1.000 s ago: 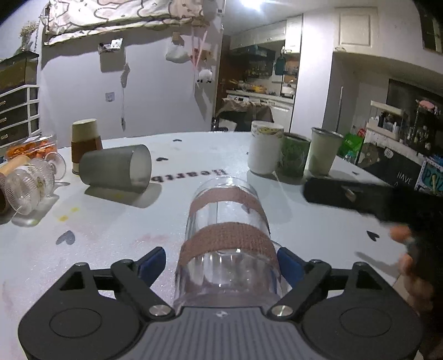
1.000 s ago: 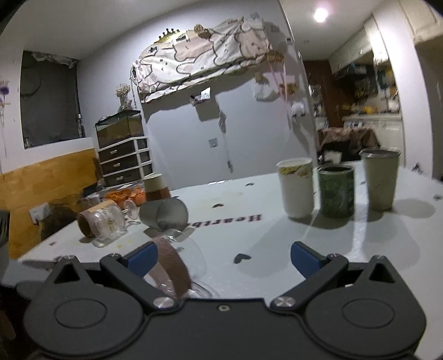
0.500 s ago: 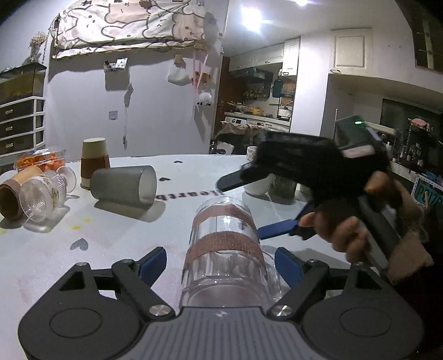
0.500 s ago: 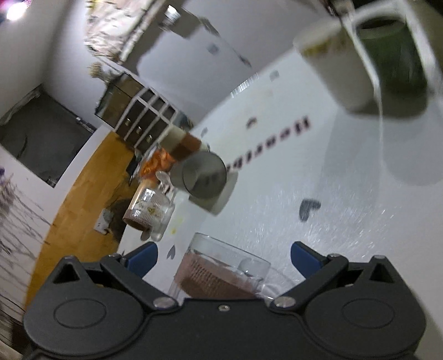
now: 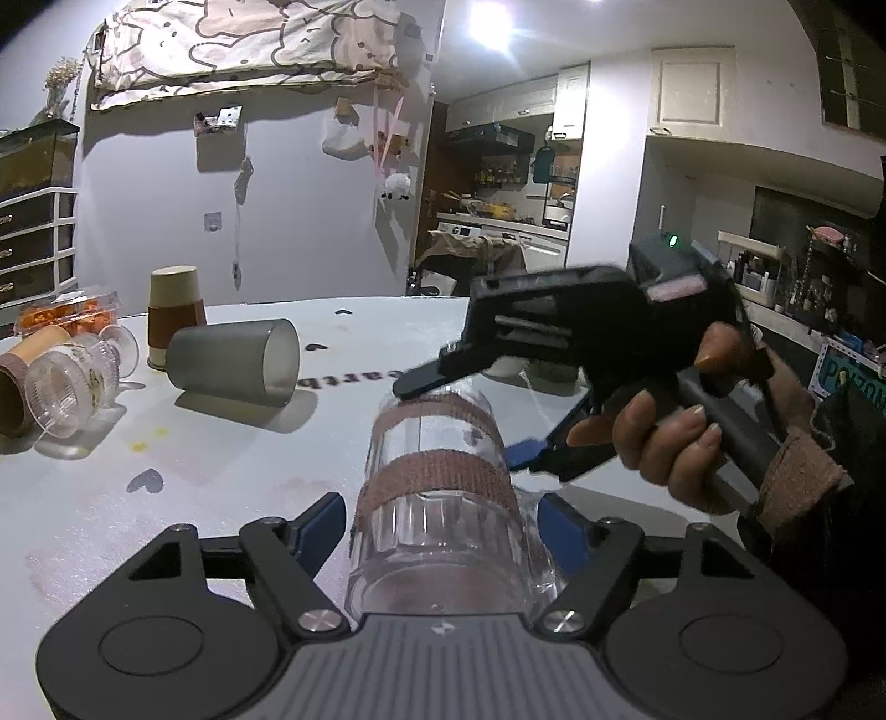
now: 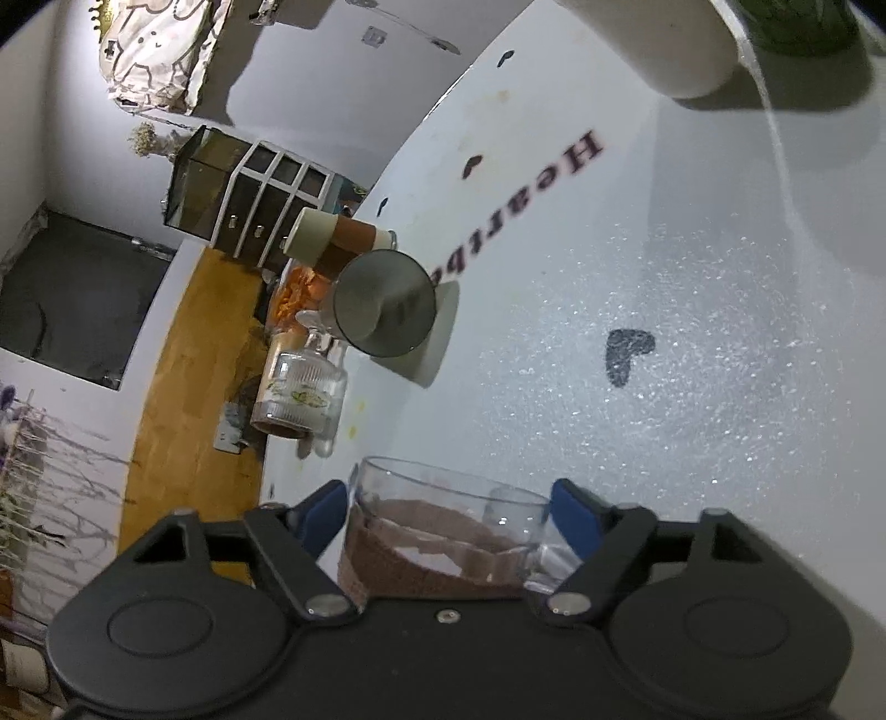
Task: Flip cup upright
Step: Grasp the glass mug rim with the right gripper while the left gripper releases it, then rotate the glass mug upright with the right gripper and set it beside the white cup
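Observation:
A clear glass cup (image 5: pixel 437 498) with two brown fabric bands lies on its side on the white table (image 5: pixel 111 498). My left gripper (image 5: pixel 443 523) is shut on its base end, a blue pad (image 5: pixel 318 523) on each side. My right gripper (image 5: pixel 459 421), rolled on its side, comes from the right and straddles the cup's far open end, one finger above and one below. In the right wrist view the cup's rim (image 6: pixel 448 515) sits between the right gripper's (image 6: pixel 448 512) blue pads, which stand close beside it without clearly pressing.
A grey frosted cup (image 5: pixel 232 360) lies on its side at the left, with a brown paper cup (image 5: pixel 173 315) upside down behind it. Glass jars (image 5: pixel 66 382) lie at the far left edge. A white cup (image 6: pixel 653 50) and a green cup (image 6: pixel 803 22) stand beyond.
My right gripper has rolled onto its side and moved in over the cup's open end. The left gripper has kept its hold on the cup's base.

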Demonstrator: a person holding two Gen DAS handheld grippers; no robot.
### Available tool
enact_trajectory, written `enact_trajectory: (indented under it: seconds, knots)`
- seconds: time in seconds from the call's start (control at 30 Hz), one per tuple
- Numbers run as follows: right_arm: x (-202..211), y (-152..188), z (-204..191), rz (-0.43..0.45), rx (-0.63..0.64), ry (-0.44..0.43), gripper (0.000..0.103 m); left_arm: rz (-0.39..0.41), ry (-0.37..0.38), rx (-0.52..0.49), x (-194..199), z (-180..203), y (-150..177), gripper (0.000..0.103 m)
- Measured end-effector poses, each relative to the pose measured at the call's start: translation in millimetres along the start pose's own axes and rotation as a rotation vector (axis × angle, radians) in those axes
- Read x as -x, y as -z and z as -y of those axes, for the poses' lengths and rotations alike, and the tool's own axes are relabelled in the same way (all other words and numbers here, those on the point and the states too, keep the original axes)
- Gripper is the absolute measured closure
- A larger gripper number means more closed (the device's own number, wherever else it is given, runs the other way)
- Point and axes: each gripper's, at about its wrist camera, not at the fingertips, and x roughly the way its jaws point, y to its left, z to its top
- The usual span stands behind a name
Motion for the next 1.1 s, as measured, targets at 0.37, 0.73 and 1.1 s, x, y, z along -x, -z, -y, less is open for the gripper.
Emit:
enact_trajectory:
  seconds: [0.37, 0.73, 1.1]
  knots:
    - [57.9, 94.1, -116.9, 0.274, 0.766, 0.186, 0.024, -0.001, 0.085, 0.009, 0.3, -4.0, 13.7, 0.028]
    - [56.0, 147.8, -148.8, 0.250, 1.075, 0.339, 0.025, 0.029, 0.074, -0.012, 1.3, 0.0, 28.7, 0.028]
    - [31.7, 52.0, -134.7, 0.436, 0.947, 0.397, 0.025, 0.047, 0.032, 0.065, 5.7, -16.6, 31.3, 0.001]
